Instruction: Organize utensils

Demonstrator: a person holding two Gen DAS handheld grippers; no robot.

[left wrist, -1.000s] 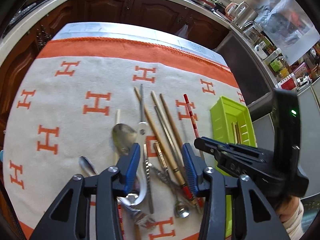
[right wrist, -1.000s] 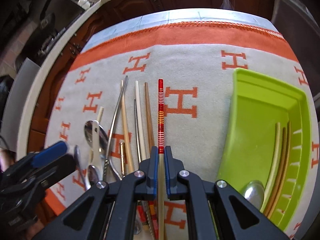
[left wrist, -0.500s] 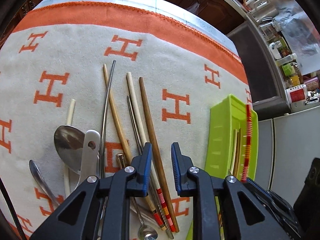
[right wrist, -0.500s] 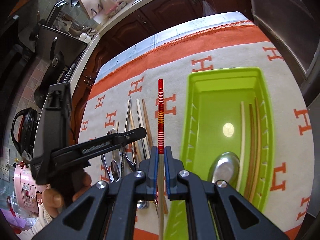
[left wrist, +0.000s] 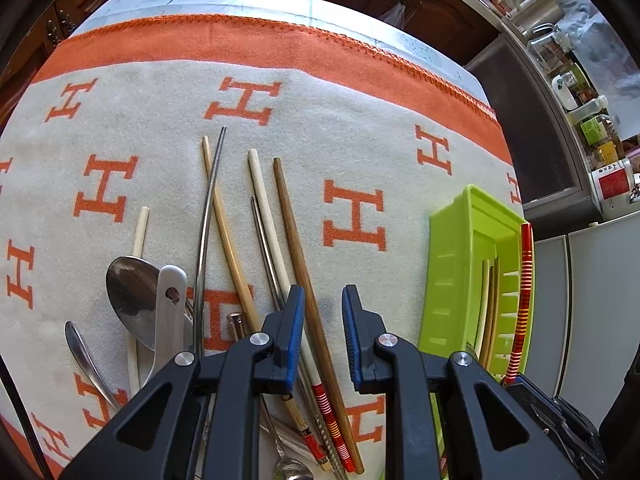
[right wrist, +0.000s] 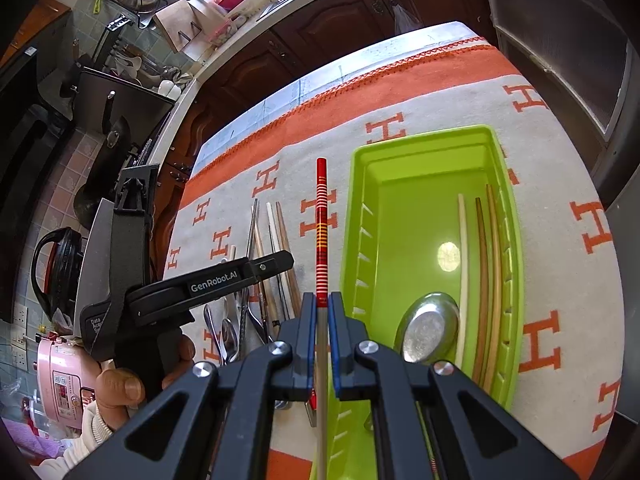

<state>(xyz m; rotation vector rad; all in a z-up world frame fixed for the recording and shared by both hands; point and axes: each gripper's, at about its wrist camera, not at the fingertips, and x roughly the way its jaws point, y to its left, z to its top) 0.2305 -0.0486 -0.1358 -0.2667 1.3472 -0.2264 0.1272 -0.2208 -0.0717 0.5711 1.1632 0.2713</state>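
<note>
On the desk, over a cream blanket (left wrist: 360,128) with orange H marks and an orange border:

Item: right gripper (right wrist: 319,312). Fingers pinched tight on a red striped chopstick (right wrist: 321,216), held above the blanket along the left wall of the tray, red tip pointing away from the camera. In the left wrist view the same chopstick (left wrist: 524,280) shows over the tray's far side.

Item: lime-green plastic tray (right wrist: 424,148), at the right of the blanket. Contents: three chopsticks, one cream (right wrist: 463,264), two brown wood (right wrist: 482,280), lying side by side against the right wall; one metal spoon (right wrist: 430,330), bowl toward the near end.

Item: left gripper (left wrist: 322,334). Fingers parted by a moderate gap, holding nothing, poised over the loose pile with a dark wooden chopstick (left wrist: 296,240) lying below the gap.

Item: loose pile, left of the tray. Pale cream chopstick (left wrist: 266,208); bamboo chopstick (left wrist: 224,220); thin metal chopstick (left wrist: 208,208); large steel spoon (left wrist: 130,288); white-handled utensil (left wrist: 168,308) lying across the spoon; small spoon (left wrist: 82,348) at the far left. Near ends overlap beneath the left gripper; a second red striped chopstick (left wrist: 330,412) shows there.
</note>
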